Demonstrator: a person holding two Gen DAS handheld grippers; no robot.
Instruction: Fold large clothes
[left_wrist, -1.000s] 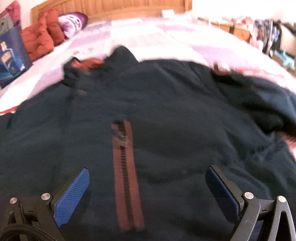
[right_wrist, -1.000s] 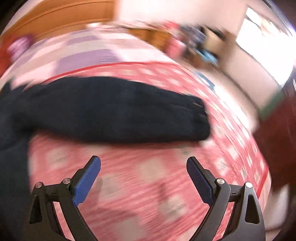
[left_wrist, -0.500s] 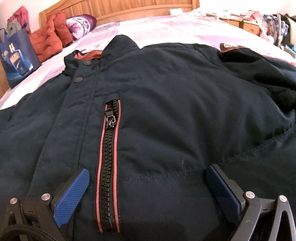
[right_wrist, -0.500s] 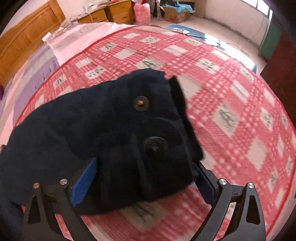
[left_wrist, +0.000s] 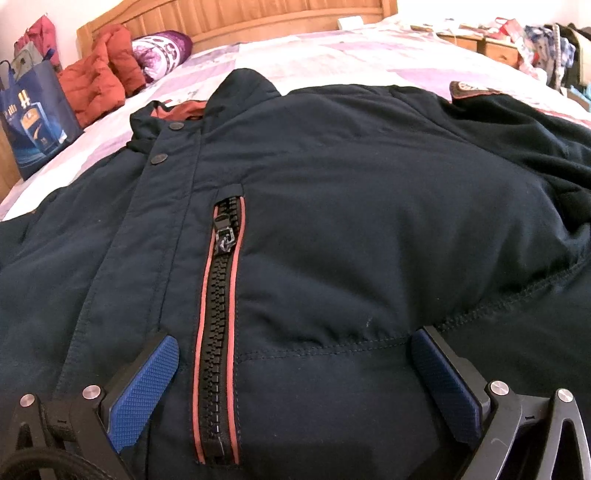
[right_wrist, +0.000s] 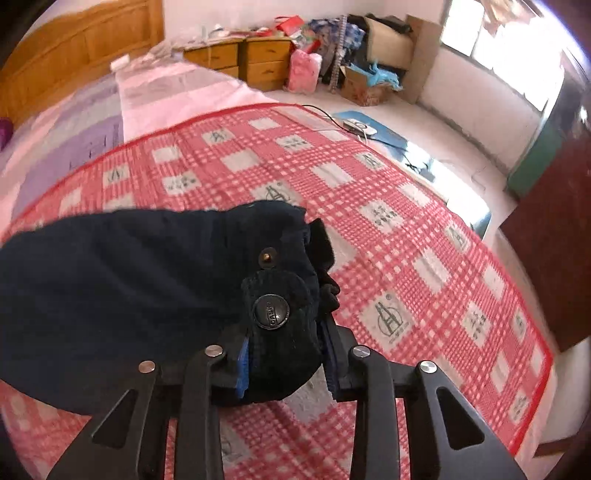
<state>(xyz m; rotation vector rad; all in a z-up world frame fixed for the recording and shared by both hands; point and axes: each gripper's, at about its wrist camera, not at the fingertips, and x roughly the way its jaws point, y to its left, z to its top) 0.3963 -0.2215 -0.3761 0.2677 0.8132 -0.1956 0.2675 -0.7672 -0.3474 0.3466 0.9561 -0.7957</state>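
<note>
The right claw (right_wrist: 286, 363) was closing on the jacket's sleeve cuff (right_wrist: 280, 317) to fold it inward, while the left claw (left_wrist: 295, 384), released, pressed the jacket (left_wrist: 332, 221) flat against the bed (left_wrist: 332, 55).

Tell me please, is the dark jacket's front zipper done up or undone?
Done up as far as shows: the zipper teeth mesh from the bottom to the pull, on the jacket.

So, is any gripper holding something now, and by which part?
The right gripper is closing on the jacket sleeve at its cuff. The left gripper is open over the jacket front, holding nothing.
</note>
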